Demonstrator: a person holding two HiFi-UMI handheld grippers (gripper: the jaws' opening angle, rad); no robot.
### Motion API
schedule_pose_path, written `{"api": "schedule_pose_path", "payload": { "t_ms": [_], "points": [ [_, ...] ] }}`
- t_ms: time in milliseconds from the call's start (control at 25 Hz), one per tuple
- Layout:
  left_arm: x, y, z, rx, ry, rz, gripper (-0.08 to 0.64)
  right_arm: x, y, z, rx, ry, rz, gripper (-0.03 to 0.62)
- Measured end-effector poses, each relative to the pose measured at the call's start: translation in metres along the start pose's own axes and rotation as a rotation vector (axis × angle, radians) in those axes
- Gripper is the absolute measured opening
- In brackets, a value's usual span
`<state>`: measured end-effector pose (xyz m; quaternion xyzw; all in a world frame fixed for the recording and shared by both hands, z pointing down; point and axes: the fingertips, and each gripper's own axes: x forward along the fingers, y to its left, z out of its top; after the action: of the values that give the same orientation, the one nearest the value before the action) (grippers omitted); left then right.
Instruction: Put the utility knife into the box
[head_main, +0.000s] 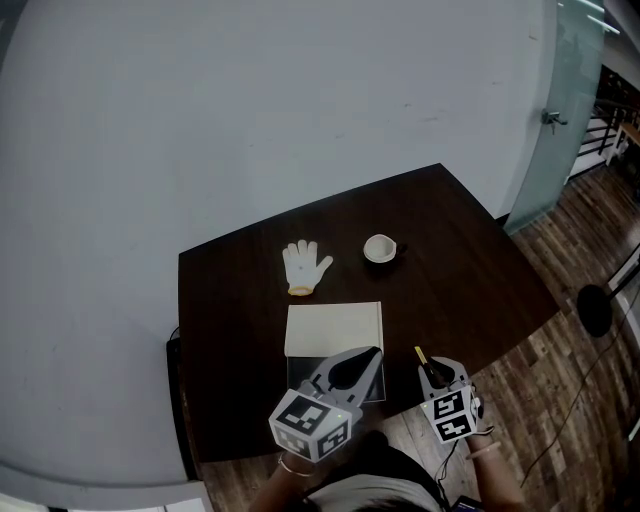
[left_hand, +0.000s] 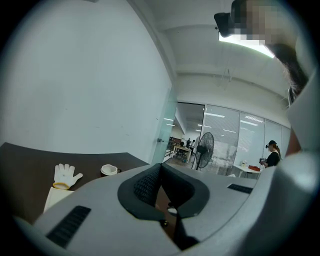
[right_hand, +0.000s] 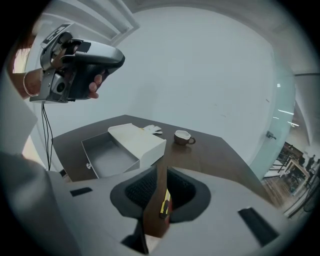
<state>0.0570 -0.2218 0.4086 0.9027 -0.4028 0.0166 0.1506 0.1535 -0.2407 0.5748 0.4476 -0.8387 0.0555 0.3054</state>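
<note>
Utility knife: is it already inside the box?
No, the utility knife sits between the right gripper's jaws, away from the box.

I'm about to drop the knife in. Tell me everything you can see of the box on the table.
The white cardboard drawer-style box lies flat on the dark brown table, near the edge closest to the person. It has two parts: a plain white outer sleeve, and a grey inner tray drawn out toward the person. The tray is open on top and looks empty, with a small pull on its end wall. A white fabric glove lies just beyond the sleeve.
</note>
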Motion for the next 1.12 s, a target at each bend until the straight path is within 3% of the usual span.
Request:
{"api": "schedule_pose_path", "payload": {
  "t_ms": [1120],
  "points": [
    [0.035,0.027,-0.012,-0.029,0.058,0.049,0.018,0.070,-0.020,-0.075,-0.015,0.200,0.066,0.092]
  ]
}}
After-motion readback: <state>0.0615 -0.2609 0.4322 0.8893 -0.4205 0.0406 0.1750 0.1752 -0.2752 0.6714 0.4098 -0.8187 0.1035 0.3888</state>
